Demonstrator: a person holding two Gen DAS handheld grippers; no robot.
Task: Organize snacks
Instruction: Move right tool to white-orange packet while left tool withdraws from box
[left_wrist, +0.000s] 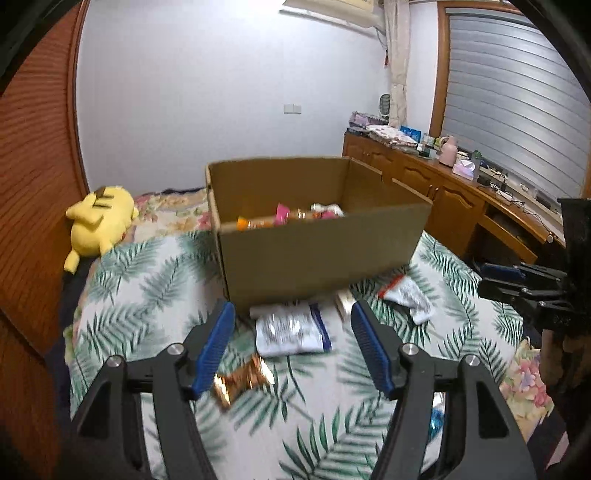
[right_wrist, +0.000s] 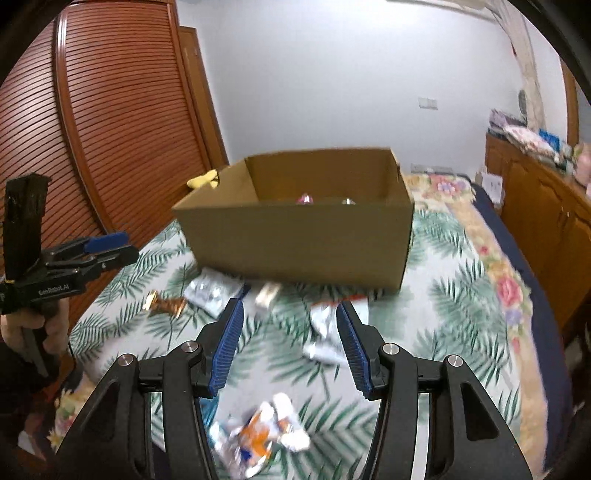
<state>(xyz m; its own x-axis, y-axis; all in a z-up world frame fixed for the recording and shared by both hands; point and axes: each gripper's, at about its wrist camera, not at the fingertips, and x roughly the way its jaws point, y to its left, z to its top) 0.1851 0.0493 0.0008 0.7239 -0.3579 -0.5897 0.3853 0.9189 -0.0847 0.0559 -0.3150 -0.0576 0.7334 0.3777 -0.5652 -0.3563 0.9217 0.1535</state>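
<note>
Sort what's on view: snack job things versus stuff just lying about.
Job: cardboard box, white-blue packet, gold wrapper, red-tipped packet, orange-white packet.
Lying about: yellow plush toy, pink kettle, tissue box.

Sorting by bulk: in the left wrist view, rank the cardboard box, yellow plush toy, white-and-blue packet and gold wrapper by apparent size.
1. cardboard box
2. yellow plush toy
3. white-and-blue packet
4. gold wrapper
The packet lies nearer the camera than the toy, so that pair's true order is unsure.

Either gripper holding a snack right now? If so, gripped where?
Nothing held. Left gripper and right gripper both stand open and empty above the loose packets on the bed.
</note>
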